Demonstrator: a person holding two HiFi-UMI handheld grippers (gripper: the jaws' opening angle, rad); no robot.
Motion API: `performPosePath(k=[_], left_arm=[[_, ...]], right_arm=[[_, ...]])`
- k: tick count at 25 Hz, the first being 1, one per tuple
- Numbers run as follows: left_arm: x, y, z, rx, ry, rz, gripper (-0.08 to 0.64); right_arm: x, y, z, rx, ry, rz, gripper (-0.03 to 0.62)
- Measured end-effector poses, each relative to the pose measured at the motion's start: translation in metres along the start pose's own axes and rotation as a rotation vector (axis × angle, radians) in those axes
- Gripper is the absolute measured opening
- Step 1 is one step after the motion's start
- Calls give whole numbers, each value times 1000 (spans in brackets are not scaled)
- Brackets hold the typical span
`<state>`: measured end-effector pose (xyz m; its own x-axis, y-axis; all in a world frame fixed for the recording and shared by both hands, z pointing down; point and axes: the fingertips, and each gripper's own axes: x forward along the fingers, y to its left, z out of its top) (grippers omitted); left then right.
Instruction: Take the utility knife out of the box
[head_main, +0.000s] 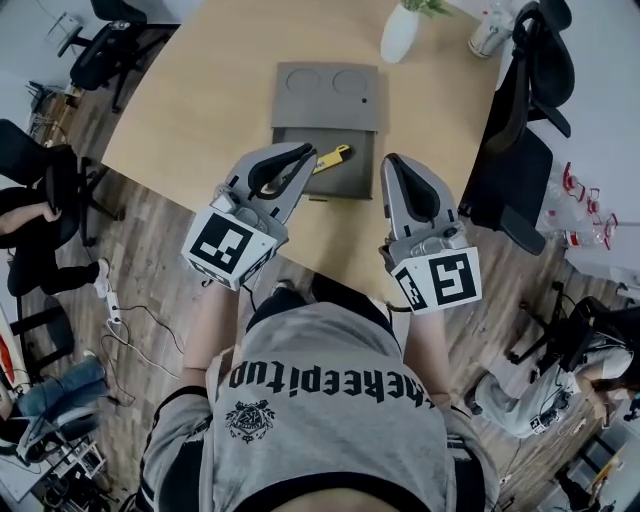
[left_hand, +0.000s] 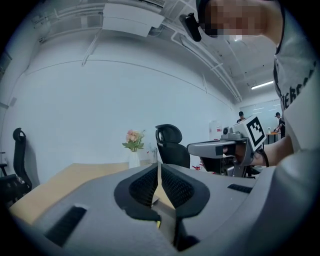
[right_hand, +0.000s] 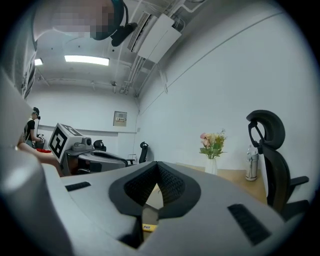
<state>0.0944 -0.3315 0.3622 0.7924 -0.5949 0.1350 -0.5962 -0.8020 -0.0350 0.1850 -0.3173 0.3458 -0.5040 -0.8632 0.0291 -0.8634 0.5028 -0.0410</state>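
The person's grey shirt (head_main: 330, 400) fills the bottom of the head view. Beyond it both grippers reach over the near edge of the wooden desk (head_main: 200, 100). The left gripper (head_main: 300, 152) has its fingers (left_hand: 142, 187) pressed together with nothing between them. The right gripper (head_main: 392, 162) shows its fingers (right_hand: 172, 185) meeting at the tips, also empty. The yellow utility knife (head_main: 332, 158) lies in the open grey box (head_main: 350, 180), just beside the left gripper's tips. The right gripper sits beside the box's right edge. A white vase (head_main: 399, 33) stands at the desk's far side.

Yellow utility knife (head_main: 332, 157), diagonal in open grey box (head_main: 355, 178)
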Motion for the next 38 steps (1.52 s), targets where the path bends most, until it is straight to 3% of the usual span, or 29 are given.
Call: performPosePath(k=[12,22,25,38], left_arm=[[37,8,-70,55,256,-21,20],[53,20,-144,6,471,-20,23],[58,18,-162,-8,524,-40,95],[68,12,-225,-13,721,-94,149]], right_arm=[[22,-17,-44,44,83,54,6],[30,-29,-72,78,139,61,6],[30,-34,-79,84,155,61,6],[30,-42,-95,115,192,51,6]])
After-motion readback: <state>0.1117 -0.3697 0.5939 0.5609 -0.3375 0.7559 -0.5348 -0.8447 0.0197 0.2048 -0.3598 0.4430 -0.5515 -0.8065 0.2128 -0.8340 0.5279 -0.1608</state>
